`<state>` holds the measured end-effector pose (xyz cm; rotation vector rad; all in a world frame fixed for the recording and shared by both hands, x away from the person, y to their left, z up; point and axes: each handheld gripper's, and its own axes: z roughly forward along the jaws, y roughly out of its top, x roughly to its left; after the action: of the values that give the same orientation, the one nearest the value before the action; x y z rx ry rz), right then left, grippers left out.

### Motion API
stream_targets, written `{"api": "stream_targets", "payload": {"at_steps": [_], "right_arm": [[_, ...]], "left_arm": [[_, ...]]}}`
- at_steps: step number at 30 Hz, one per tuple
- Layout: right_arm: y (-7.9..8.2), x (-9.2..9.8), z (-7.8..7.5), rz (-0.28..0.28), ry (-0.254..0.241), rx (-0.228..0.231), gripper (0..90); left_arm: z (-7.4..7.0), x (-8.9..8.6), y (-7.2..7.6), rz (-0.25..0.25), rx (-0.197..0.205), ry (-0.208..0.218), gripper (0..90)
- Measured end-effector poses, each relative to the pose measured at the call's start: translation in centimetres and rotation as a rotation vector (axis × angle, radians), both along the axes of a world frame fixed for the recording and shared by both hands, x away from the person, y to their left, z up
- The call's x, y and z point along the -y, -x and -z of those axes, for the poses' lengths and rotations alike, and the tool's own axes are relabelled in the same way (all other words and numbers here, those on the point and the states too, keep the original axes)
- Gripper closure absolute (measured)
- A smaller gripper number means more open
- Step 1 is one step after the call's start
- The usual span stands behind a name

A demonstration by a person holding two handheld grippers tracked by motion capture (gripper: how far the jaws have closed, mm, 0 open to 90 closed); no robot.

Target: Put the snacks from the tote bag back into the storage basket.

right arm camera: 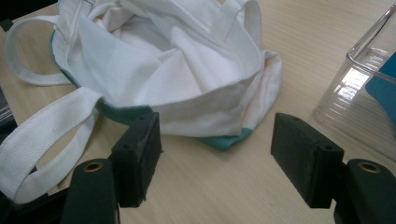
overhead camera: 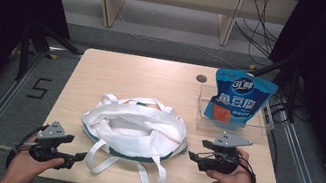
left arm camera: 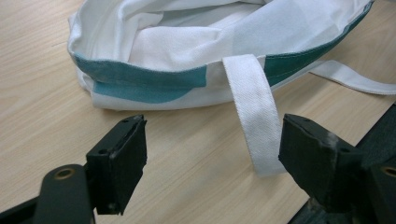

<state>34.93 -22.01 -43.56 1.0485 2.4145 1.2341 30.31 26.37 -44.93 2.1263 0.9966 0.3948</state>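
I take the white tote bag (overhead camera: 136, 130) as my landmark: it lies slumped and open-mouthed near the middle of the wooden table (overhead camera: 128, 73), with a teal band along its lower edge and its two straps spilling toward the near edge of the table. My left gripper (overhead camera: 78, 157) sits at the bag's near-left side, held low over the table's near edge, and in the left gripper view its jaws stand wide apart with nothing between them but bare wood. There one strap (left arm camera: 254, 112) runs down from the bag's rim and ends just beside the inner face of the right-hand jaw; I cannot tell whether it touches. My right gripper (overhead camera: 191, 156) is on the bag's right side, close to its corner, jaws likewise spread open and holding nothing; in the right gripper view the bag's teal-edged corner (right arm camera: 224, 140) lies just beyond the gap between them. Farther right of the bag, and a little toward the far side, stands a clear plastic bin (overhead camera: 253, 130) with a blue snack pouch (overhead camera: 238, 99) propped upright in it, its top rising above the bin's rim. A strip of bare table separates bag and bin. Beyond the bag the tabletop is open to its far edge, apart from a small round hole (overhead camera: 201, 78) near that edge.
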Motion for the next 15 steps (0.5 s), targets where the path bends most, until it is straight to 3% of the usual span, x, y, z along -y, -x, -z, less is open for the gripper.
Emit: {"api": "stream_targets", "payload": {"at_steps": [2,6,8,12,13,15], "right_arm": [[0.1,0.0,0.2,-0.006,0.000,0.024,32.9],[0.5,0.1,0.4,-0.005,0.005,0.031,31.0],[0.9,0.0,0.5,0.005,0.000,0.006,30.5],[1.3,0.1,0.7,-0.028,0.019,0.022,29.6],[1.5,0.1,0.7,-0.013,0.015,0.010,29.5],[1.6,0.2,0.7,-0.027,0.015,0.031,29.5]], "left_arm": [[-0.1,0.0,0.0,0.004,-0.008,-0.010,22.6],[-0.1,0.0,0.0,0.002,-0.005,-0.007,22.6],[-0.1,0.0,0.0,0.004,-0.005,-0.009,22.6],[-0.1,-0.1,0.0,0.009,-0.010,-0.004,22.6],[0.0,0.0,0.0,0.003,-0.001,-0.007,22.6],[0.0,0.0,0.0,0.004,-0.016,0.005,22.6]]}}
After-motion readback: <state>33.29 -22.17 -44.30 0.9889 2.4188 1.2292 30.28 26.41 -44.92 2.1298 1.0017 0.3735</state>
